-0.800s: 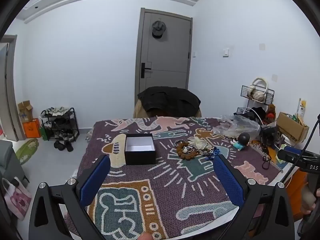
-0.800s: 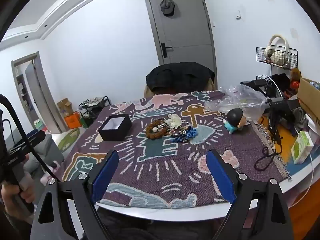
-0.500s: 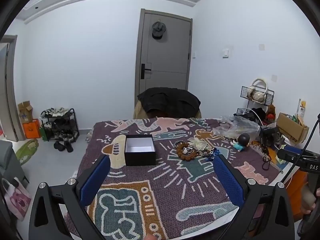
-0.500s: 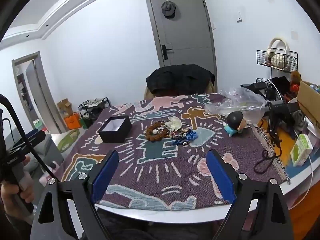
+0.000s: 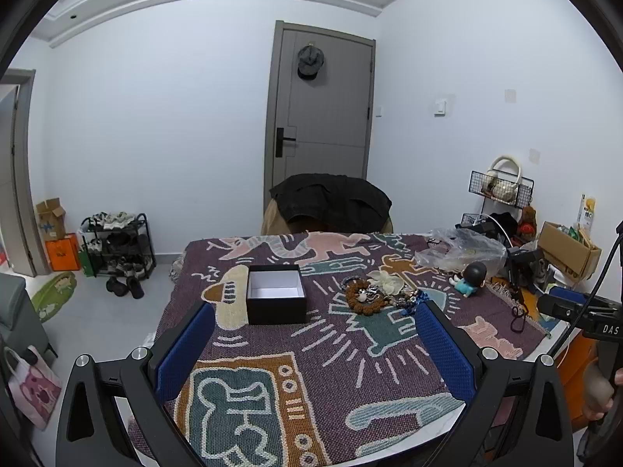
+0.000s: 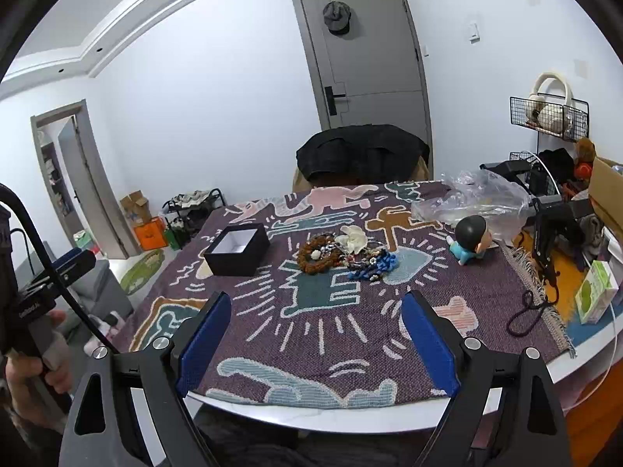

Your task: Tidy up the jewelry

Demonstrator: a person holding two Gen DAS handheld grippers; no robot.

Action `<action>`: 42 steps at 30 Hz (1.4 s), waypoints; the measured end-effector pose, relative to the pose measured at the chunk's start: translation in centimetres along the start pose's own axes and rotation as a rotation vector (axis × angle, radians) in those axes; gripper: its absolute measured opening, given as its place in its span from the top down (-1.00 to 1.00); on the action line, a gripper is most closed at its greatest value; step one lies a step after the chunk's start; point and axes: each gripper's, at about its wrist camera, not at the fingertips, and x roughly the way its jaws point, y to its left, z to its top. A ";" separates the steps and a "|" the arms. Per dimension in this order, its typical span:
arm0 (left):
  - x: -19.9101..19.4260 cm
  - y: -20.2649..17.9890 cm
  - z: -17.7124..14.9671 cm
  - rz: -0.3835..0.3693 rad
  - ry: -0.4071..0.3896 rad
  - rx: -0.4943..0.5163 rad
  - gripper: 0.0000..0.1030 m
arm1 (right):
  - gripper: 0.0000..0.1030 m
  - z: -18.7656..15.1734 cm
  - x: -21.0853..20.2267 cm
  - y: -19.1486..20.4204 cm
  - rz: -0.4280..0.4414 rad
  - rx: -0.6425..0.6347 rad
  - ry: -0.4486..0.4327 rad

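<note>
An open black box [image 5: 275,298] with a white inside stands on the patterned cloth [image 5: 311,358]; it also shows in the right wrist view [image 6: 237,248]. To its right lies a jewelry pile [image 5: 379,294]: a brown bead bracelet [image 6: 316,258], a white flower piece [image 6: 352,238], blue beads [image 6: 375,265]. My left gripper [image 5: 314,346] is open and empty, near the front edge, short of the box. My right gripper [image 6: 316,332] is open and empty, short of the pile.
A doll figure [image 6: 469,239] and a clear plastic bag [image 6: 473,198] lie at the table's right. A chair with a black jacket [image 5: 331,202] stands behind the table. A cardboard box [image 5: 568,251] and wire rack [image 5: 500,188] are at the far right.
Both grippers have moved slightly forward toward the table; the box and jewelry look a little closer. The jaws stay open.
</note>
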 end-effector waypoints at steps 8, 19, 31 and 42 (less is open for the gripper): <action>-0.4 -0.1 0.2 -0.009 -0.012 -0.006 -0.99 | -0.73 -0.2 0.0 0.0 -0.018 -0.009 -0.009; -0.3 -0.3 0.3 -0.015 -0.017 0.001 -0.99 | -0.73 0.0 -0.3 0.4 -0.018 -0.014 -0.026; -0.1 -0.8 -0.1 -0.023 -0.005 0.013 -0.99 | -0.73 0.2 -0.9 -0.1 -0.034 0.000 -0.054; -0.1 -0.7 0.1 -0.021 -0.013 0.019 -0.99 | -0.73 0.2 -0.8 -0.1 -0.042 -0.005 -0.051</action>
